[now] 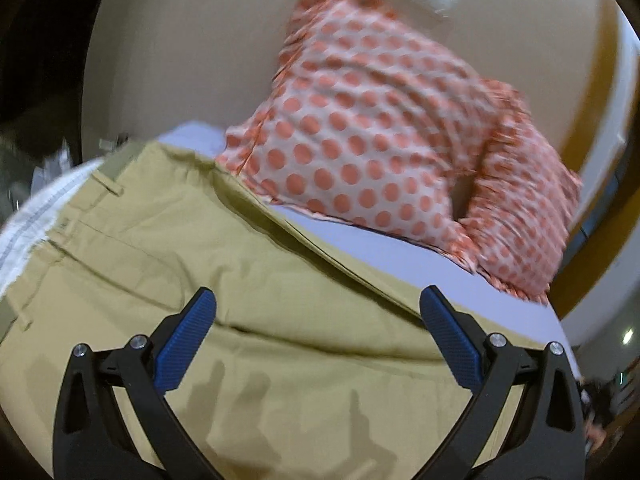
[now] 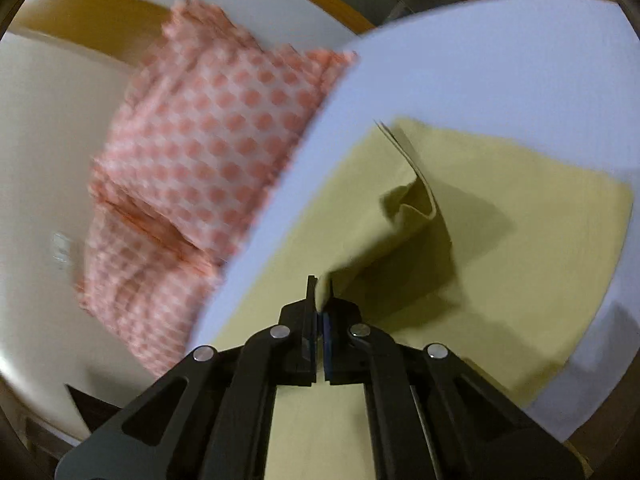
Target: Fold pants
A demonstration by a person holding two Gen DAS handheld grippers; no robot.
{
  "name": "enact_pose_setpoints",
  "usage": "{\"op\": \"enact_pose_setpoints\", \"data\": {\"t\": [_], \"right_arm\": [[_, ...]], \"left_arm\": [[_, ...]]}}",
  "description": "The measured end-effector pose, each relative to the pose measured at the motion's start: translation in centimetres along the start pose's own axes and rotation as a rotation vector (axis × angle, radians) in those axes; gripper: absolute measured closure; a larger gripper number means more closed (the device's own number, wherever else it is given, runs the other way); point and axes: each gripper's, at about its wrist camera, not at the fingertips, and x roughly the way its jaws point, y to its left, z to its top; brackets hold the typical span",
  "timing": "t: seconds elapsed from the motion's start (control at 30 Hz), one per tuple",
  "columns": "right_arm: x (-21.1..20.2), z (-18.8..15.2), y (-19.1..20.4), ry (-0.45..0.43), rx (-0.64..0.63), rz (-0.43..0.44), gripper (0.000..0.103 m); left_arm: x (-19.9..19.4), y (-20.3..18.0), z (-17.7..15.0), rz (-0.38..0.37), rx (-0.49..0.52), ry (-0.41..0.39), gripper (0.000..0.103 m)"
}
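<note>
Khaki pants (image 1: 224, 280) lie on a pale lavender sheet (image 1: 360, 240), with the waistband and belt loops at the left in the left wrist view. My left gripper (image 1: 318, 300) is open just above the pants, its blue pads (image 1: 188, 340) spread wide and holding nothing. In the right wrist view my right gripper (image 2: 322, 296) is shut on a fold of the khaki pants (image 2: 500, 240) and lifts a peak of fabric above the leg lying flat.
A pink pillow with orange dots (image 1: 360, 120) lies beyond the pants and also shows in the right wrist view (image 2: 208, 148), left of the sheet's edge (image 2: 480, 60). A white striped cloth (image 1: 36, 216) lies left of the waistband. A beige wall (image 1: 192, 40) stands behind.
</note>
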Motion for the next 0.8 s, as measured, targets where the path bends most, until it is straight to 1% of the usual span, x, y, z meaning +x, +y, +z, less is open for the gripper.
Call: {"op": "enact_pose_setpoints", "data": {"t": [0.03,0.1,0.13,0.2,0.23,0.27,0.33,0.37,0.4,0.47,0.53,0.6,0.67,0.7,0.77,0.8], "right_arm": [[-0.7,0.2,0.3,-0.029,-0.02,0.025,0.101],[-1.2,0.4,0.5,-0.048,-0.039,0.043,0.101],[-1.4,0.5,0.5,-0.054,-0.039,0.054,0.101],[-1.5,0.7,0.3,-0.057,-0.034,0.07,0.101],[-1.5,0.7,0.2,-0.057,-0.033,0.074,0.101],[-1.5,0.7,0.2,-0.056,-0.034,0.076,0.101],[-1.4,0.8,0.0,-0.057,-0.031,0.079,0.101],[-1.2,0.8,0.1,-0.059,-0.026,0.081,0.101],[-1.2,0.8,0.1,-0.059,-0.022,0.088,0.101],[-1.5,0.8,0.9,-0.077,-0.039,0.08,0.101],[-2.4,1.0,1.5,-0.104,-0.057,0.082,0.101],[-4.0,1.2,1.6,-0.14,-0.067,0.083,0.101],[-5.4,1.2,1.3,-0.165,-0.064,0.078,0.101],[-6.1,1.0,0.9,-0.174,-0.06,0.069,0.101],[-6.8,0.6,0.1,-0.178,-0.057,0.04,0.101],[-6.9,0.3,-0.7,-0.173,-0.049,0.014,0.101]], "left_arm": [[1.6,0.5,1.0,0.001,-0.039,0.033,0.003],[4.0,1.3,2.3,-0.016,-0.11,0.085,0.01],[5.5,1.6,3.0,-0.021,-0.142,0.112,0.011],[8.0,1.6,3.8,0.012,-0.153,0.148,0.018],[9.4,1.7,4.3,0.046,-0.149,0.17,0.02],[10.5,1.7,4.6,0.068,-0.148,0.184,0.029],[12.6,2.1,5.1,0.084,-0.152,0.222,0.051],[13.4,2.5,5.2,0.074,-0.161,0.245,0.089],[13.7,2.9,5.1,0.065,-0.182,0.27,0.099],[12.2,3.0,4.7,0.062,-0.186,0.243,0.099],[8.2,2.1,3.8,0.059,-0.11,0.179,0.099],[3.5,1.7,2.4,0.032,-0.078,0.119,0.099],[-2.0,1.8,-0.4,0.012,-0.054,0.064,0.097],[-4.8,2.0,-2.6,0.017,-0.043,0.042,0.095],[-7.4,2.5,-5.9,0.026,-0.054,0.045,0.094],[-8.6,3.2,-8.4,0.026,-0.078,0.062,0.094]]}}
